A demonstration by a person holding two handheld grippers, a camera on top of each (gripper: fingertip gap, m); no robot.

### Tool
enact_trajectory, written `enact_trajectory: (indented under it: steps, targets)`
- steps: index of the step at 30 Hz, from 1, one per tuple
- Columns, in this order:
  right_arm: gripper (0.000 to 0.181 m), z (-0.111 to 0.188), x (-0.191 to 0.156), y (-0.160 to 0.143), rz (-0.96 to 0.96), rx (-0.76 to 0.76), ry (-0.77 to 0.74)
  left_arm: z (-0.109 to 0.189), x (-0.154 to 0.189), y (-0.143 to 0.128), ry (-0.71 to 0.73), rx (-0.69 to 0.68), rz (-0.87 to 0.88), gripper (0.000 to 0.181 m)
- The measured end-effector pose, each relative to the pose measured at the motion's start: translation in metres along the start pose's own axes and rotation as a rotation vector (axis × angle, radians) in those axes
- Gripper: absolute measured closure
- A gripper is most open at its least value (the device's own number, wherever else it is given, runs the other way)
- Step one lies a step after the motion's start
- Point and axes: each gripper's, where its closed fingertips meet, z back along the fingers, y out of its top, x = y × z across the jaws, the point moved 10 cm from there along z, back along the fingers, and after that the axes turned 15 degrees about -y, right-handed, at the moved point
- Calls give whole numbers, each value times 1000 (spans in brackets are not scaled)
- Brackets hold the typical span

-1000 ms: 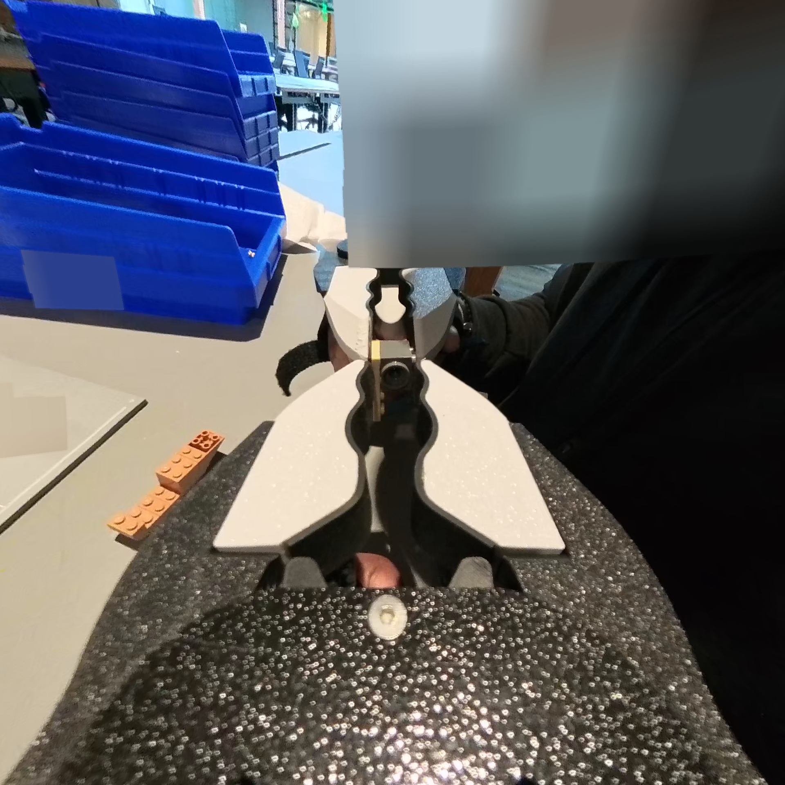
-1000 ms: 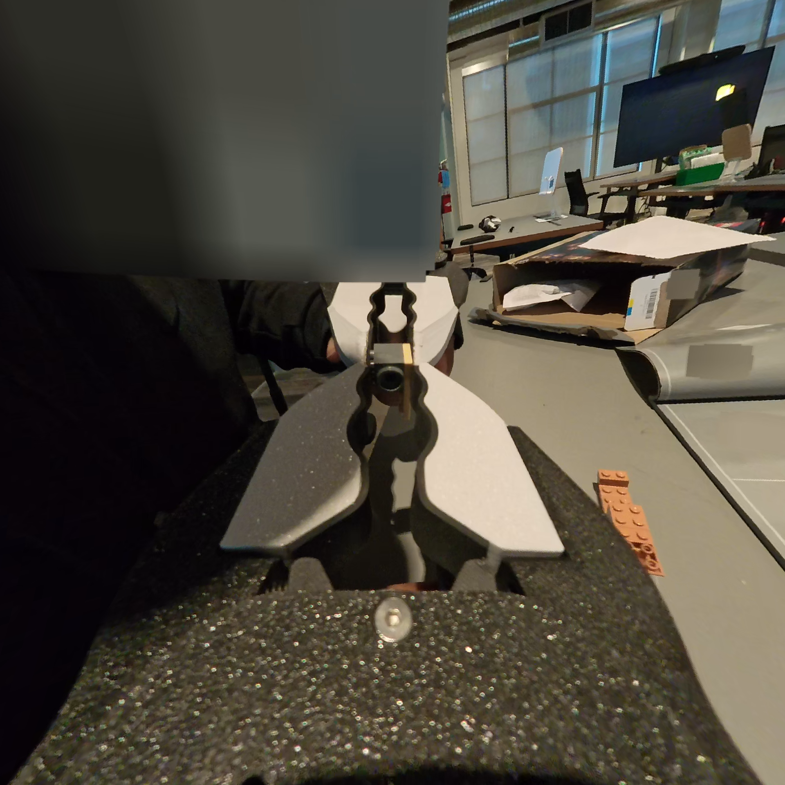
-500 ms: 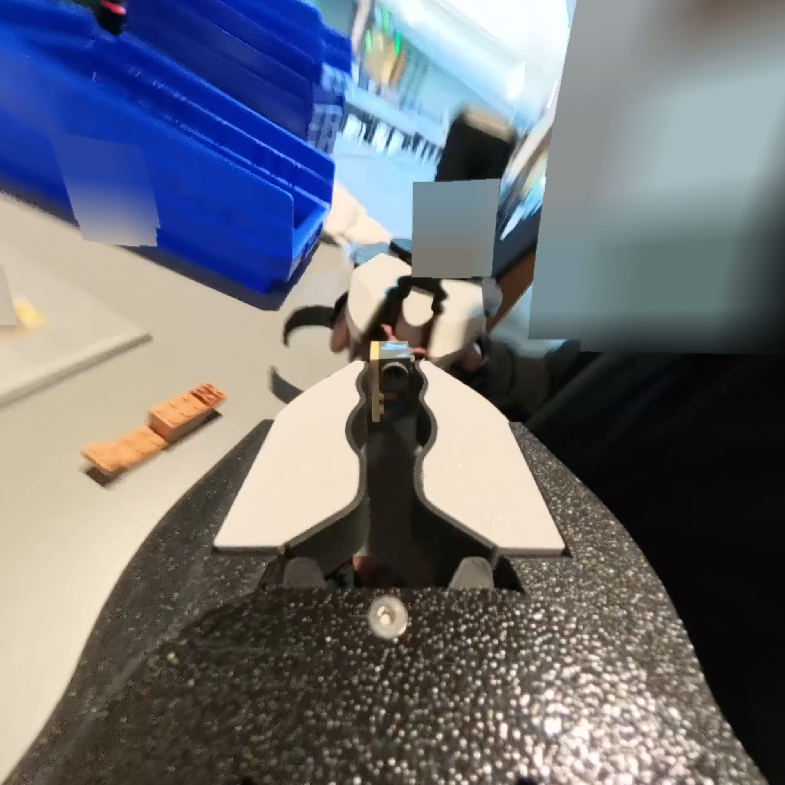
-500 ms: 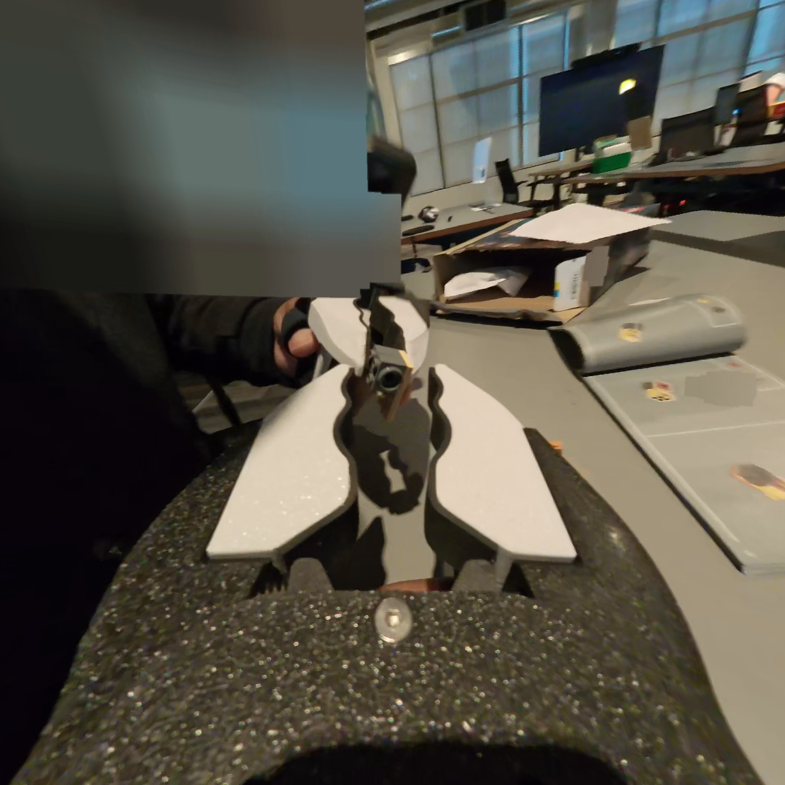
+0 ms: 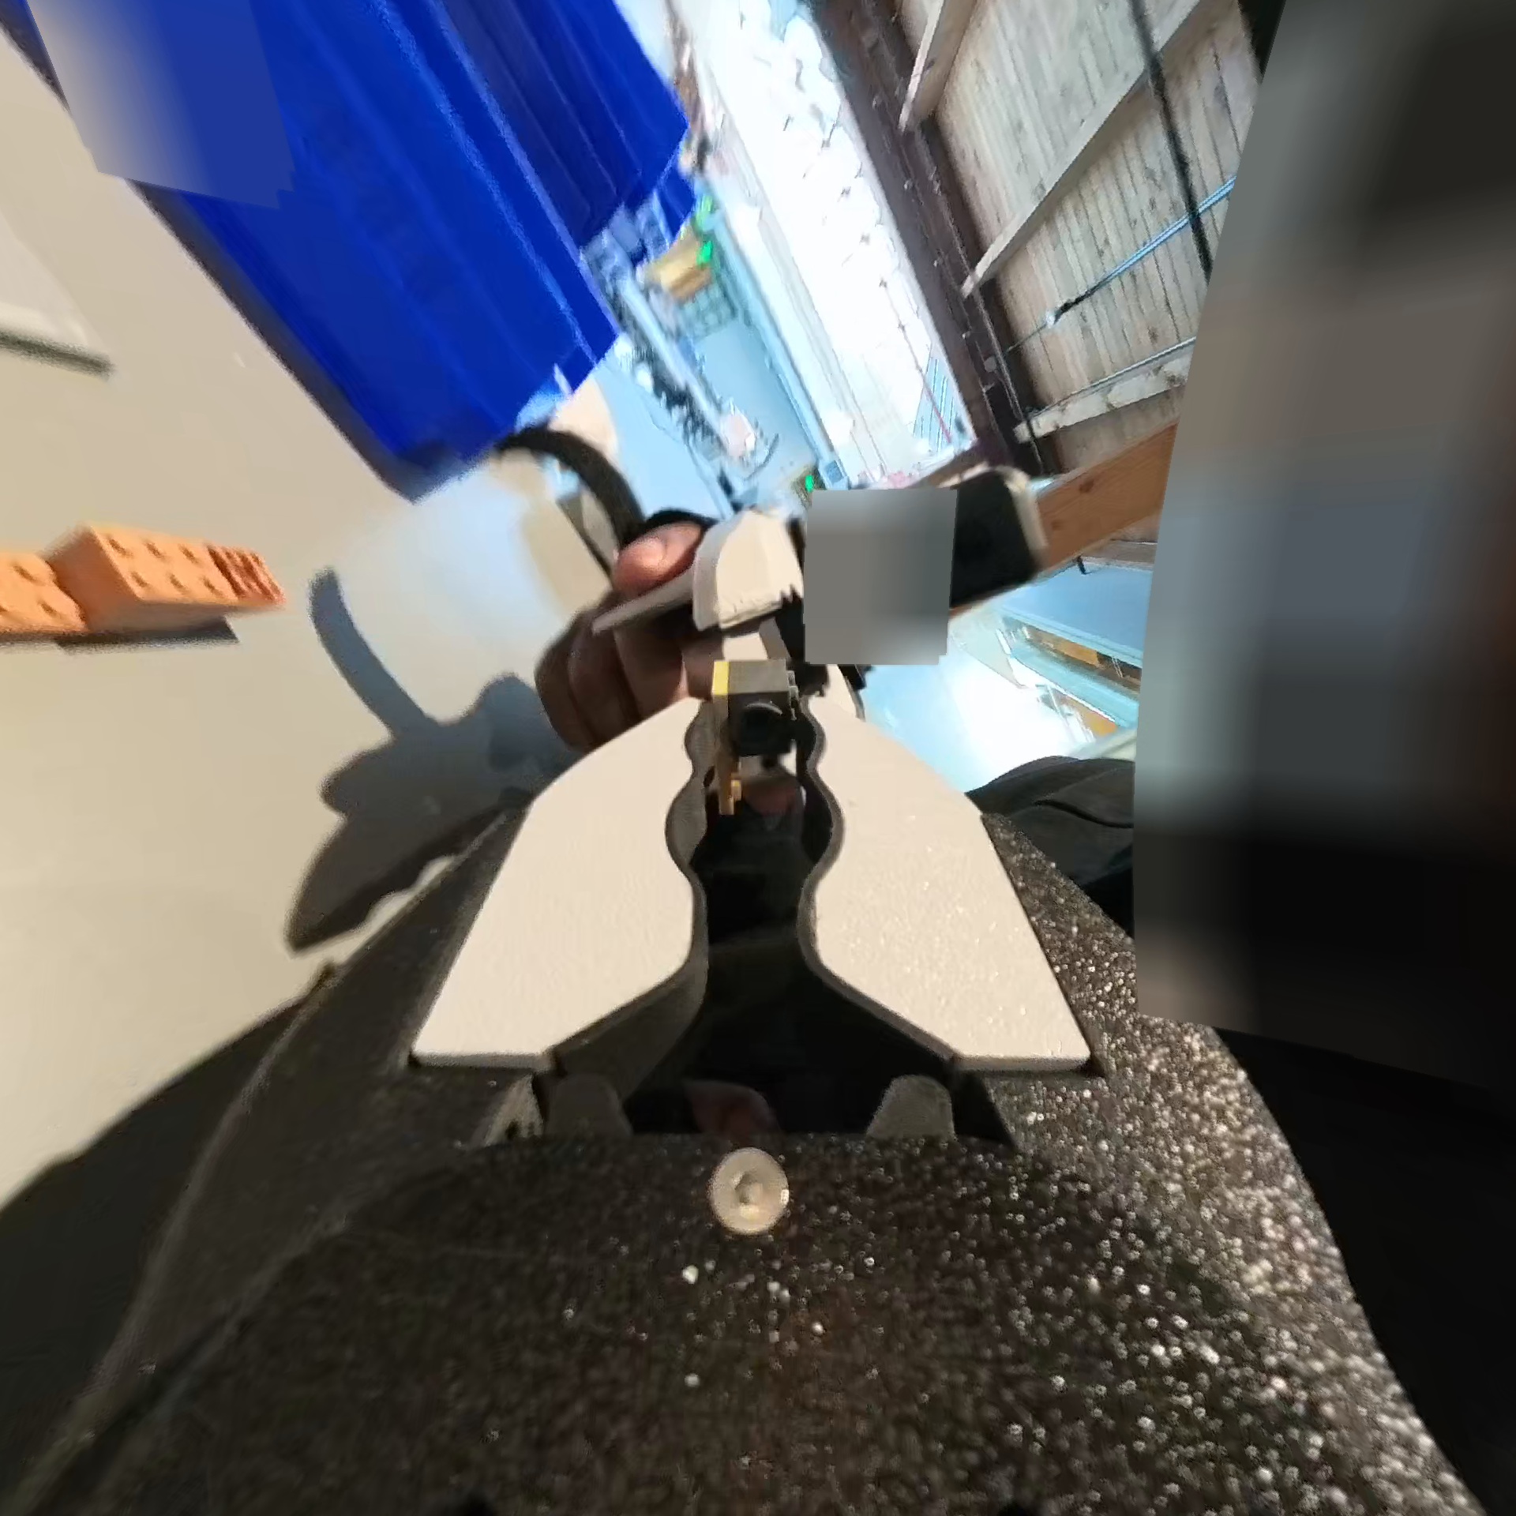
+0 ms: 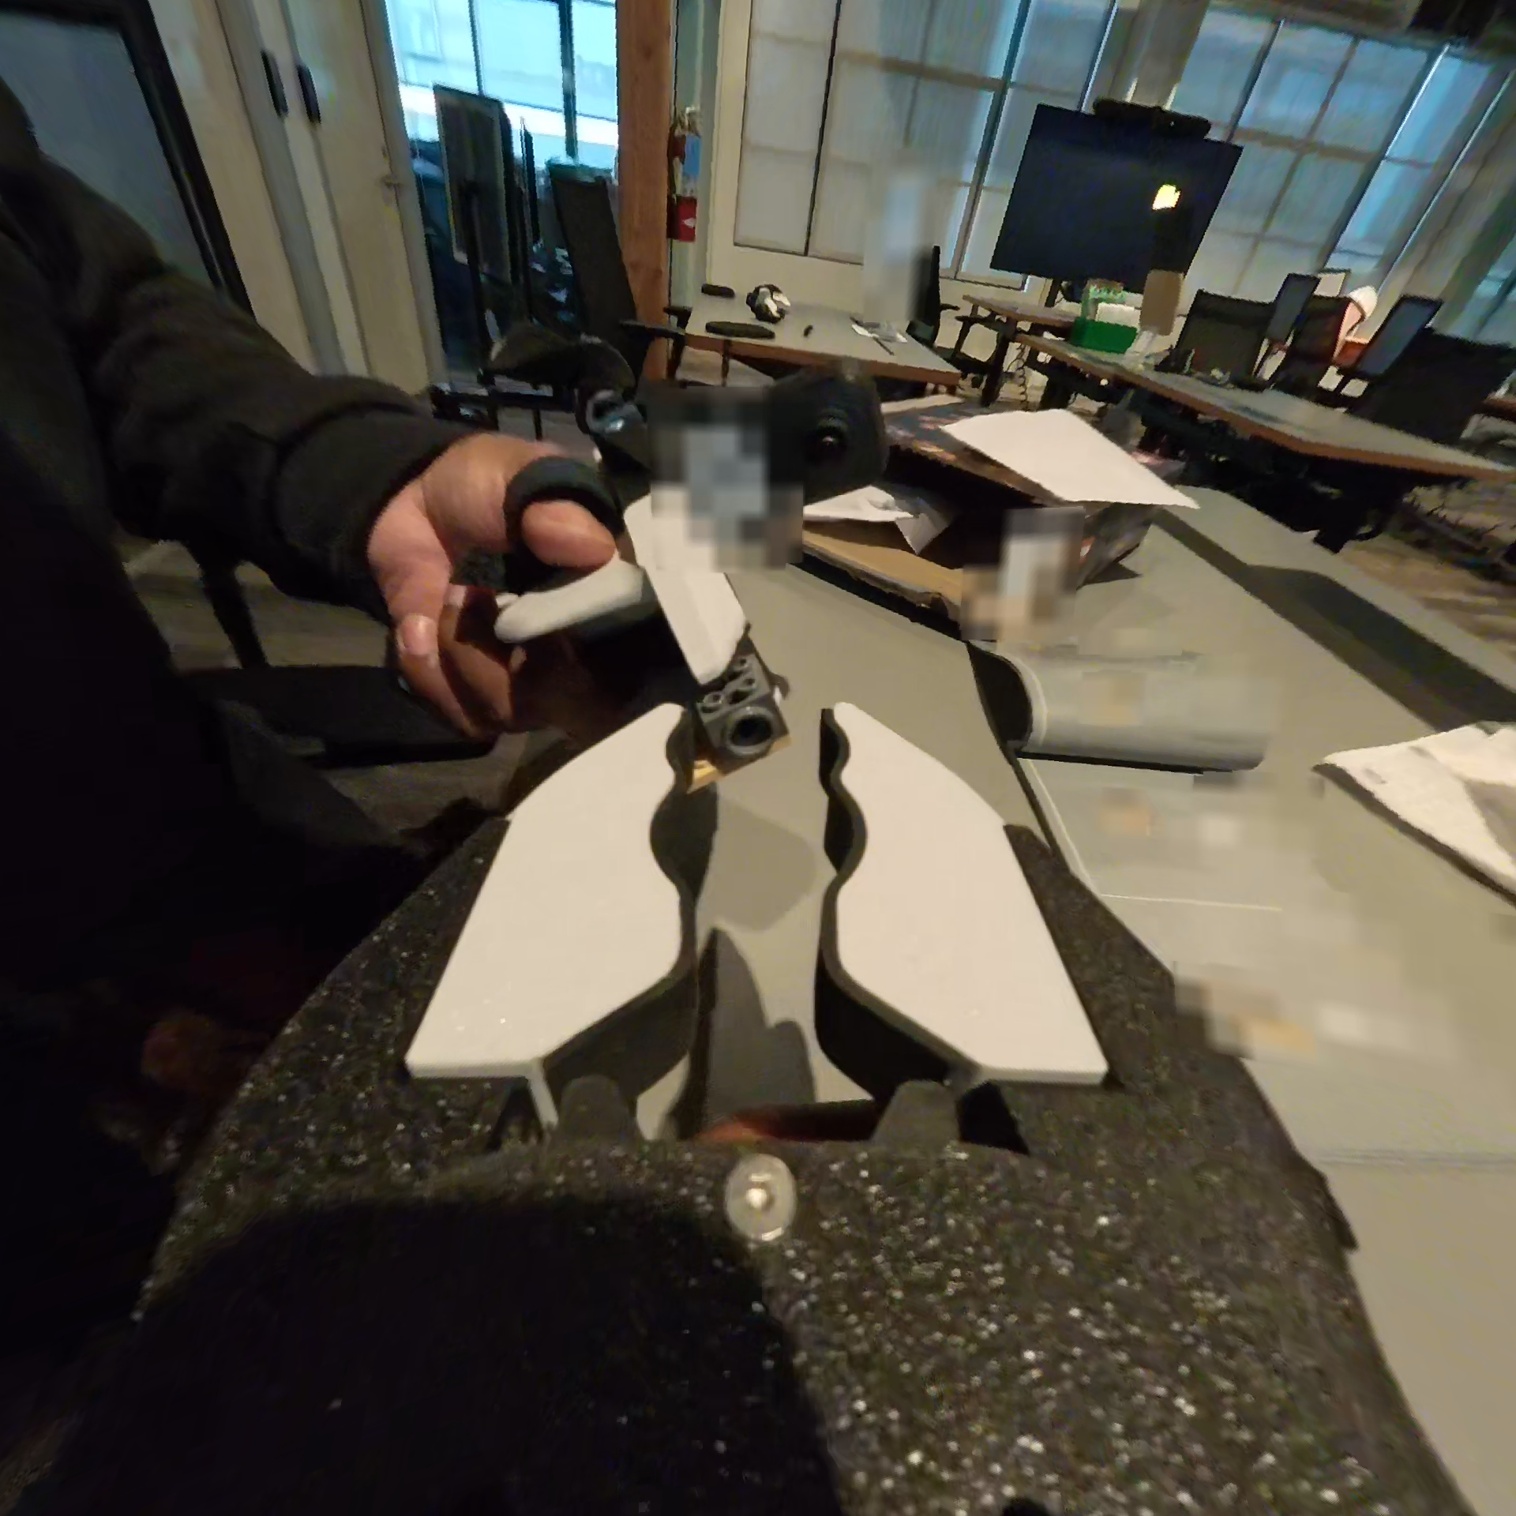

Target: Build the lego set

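Observation:
A small dark grey lego brick (image 6: 738, 715) with a round hole has a tan plate (image 6: 712, 769) stuck to it. My left gripper (image 5: 755, 726) is shut on this piece, which also shows in the left wrist view (image 5: 759, 685), and holds it in the air above the table. In the right wrist view the left gripper (image 6: 722, 648) comes in from the upper left, held by a hand (image 6: 459, 574). My right gripper (image 6: 753, 722) is open, with its fingers on either side of the piece and apart from it. It also shows beyond the piece in the left wrist view (image 5: 722, 574).
Two orange lego pieces (image 5: 164, 574) lie on the grey table (image 5: 164, 779) to the left. Blue bins (image 5: 369, 205) stand behind them. A cardboard box (image 6: 902, 558), a curled grey booklet (image 6: 1148, 714) and paper sheets (image 6: 1436, 787) lie to the right. Less than 4 cm separates the two grippers' tips.
My right gripper has opened and let go of the grey piece. My left gripper has kept hold of it and tilted. Both views have swung upward and sideways.

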Motion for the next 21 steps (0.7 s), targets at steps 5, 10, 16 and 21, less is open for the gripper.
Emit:
enact_trajectory:
  steps: [5, 10, 16, 21]
  targets:
    - [161, 1, -5, -1, 92, 3, 1, -1, 0, -3, 22, -9, 80, 163]
    - [164, 3, -7, -2, 88, 3, 25, -2, 0, -5, 32, -15, 149, 163]
    - [165, 6, -1, 0, -41, 46, 37, -3, 4, -3, 7, 11, 149, 154]
    - [164, 11, 6, -1, -158, 94, 47, -2, 8, -2, -6, 27, 142, 153]
